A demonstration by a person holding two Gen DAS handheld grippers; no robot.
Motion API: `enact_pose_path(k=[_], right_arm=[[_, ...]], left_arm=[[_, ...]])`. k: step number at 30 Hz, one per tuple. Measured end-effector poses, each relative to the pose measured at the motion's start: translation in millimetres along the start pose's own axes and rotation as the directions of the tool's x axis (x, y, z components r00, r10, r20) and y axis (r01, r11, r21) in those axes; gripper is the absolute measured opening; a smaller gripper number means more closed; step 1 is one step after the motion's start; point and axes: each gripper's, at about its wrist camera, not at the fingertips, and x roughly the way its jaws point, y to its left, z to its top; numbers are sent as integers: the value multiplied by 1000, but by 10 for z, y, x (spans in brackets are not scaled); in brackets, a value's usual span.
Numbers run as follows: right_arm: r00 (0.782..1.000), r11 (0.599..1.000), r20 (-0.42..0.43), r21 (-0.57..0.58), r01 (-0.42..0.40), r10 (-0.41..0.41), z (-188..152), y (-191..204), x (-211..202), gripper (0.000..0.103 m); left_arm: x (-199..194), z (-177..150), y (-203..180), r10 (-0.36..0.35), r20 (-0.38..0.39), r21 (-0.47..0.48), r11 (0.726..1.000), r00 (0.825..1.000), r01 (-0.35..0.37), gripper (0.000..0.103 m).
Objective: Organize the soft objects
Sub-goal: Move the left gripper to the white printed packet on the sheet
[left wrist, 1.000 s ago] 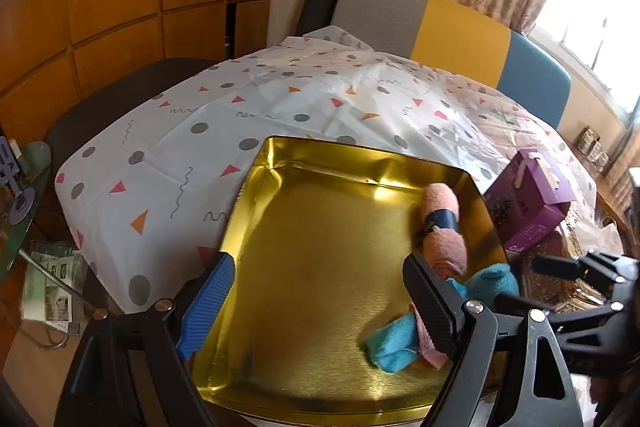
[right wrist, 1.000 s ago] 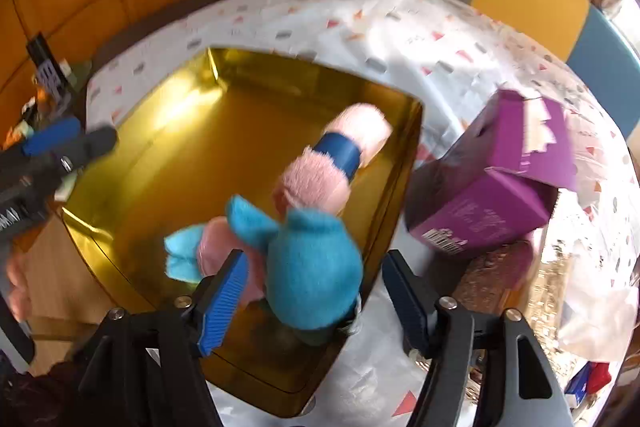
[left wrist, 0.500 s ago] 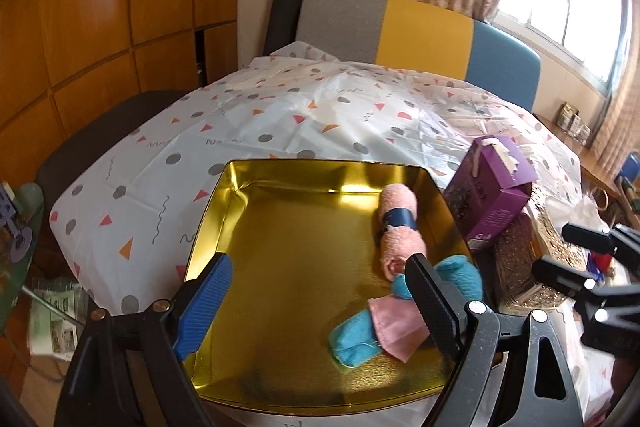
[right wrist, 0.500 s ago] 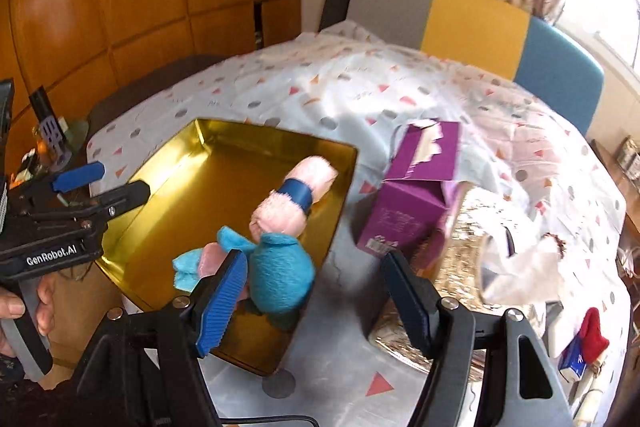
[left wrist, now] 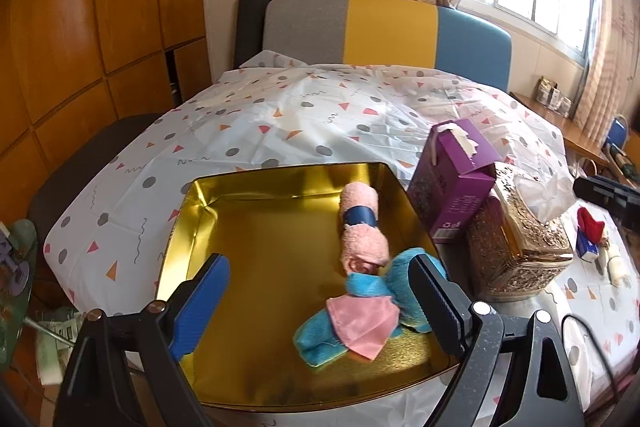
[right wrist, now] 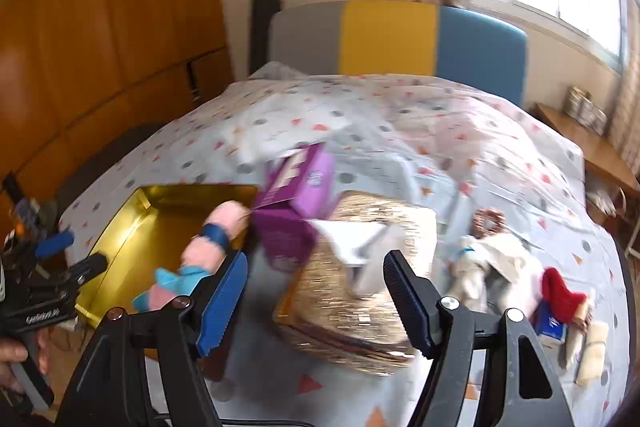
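A gold tin tray (left wrist: 248, 227) (right wrist: 132, 223) sits at the table's near left. In it lie a rolled pink towel with a blue band (left wrist: 360, 227) (right wrist: 216, 239) and a blue cloth with a pink cloth on it (left wrist: 360, 319) (right wrist: 176, 279). My left gripper (left wrist: 320, 303) is open and empty above the tray's near part. My right gripper (right wrist: 316, 295) is open and empty above a gold tissue box (right wrist: 360, 287). More soft items lie to the right: a white plush (right wrist: 496, 267) and a red soft toy (right wrist: 560, 295) (left wrist: 592, 227).
A purple carton (left wrist: 452, 179) (right wrist: 296, 203) stands between the tray and the gold tissue box (left wrist: 516, 239). A blue packet (right wrist: 552, 323) and a cream roll (right wrist: 592, 355) lie at the right. A grey, yellow and blue sofa back (left wrist: 384, 27) is behind the table.
Both grippers have pulled back and up from the tray. The right gripper has swung right, away from the blue cloth, over the gold tissue box. The cloths stay in the tray.
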Motion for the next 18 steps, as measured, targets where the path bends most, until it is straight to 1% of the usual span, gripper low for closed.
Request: enact_pose_path(k=[4, 10, 15, 18], right_arm=[[999, 996, 18, 78, 50, -51, -5, -345, -79, 72], [992, 978, 26, 175, 113, -120, -61, -815, -178, 72], [984, 961, 14, 219, 169, -177, -160, -1103, -206, 72], [975, 945, -4, 242, 219, -224, -242, -1281, -191, 72]], left_arm=[[2, 11, -103, -7, -3, 25, 1000, 1000, 7, 92], [13, 10, -252, -15, -14, 60, 998, 1000, 16, 92], [9, 25, -371, -26, -15, 95, 995, 1000, 28, 92], [-3, 41, -433, -31, -9, 114, 993, 999, 32, 92]])
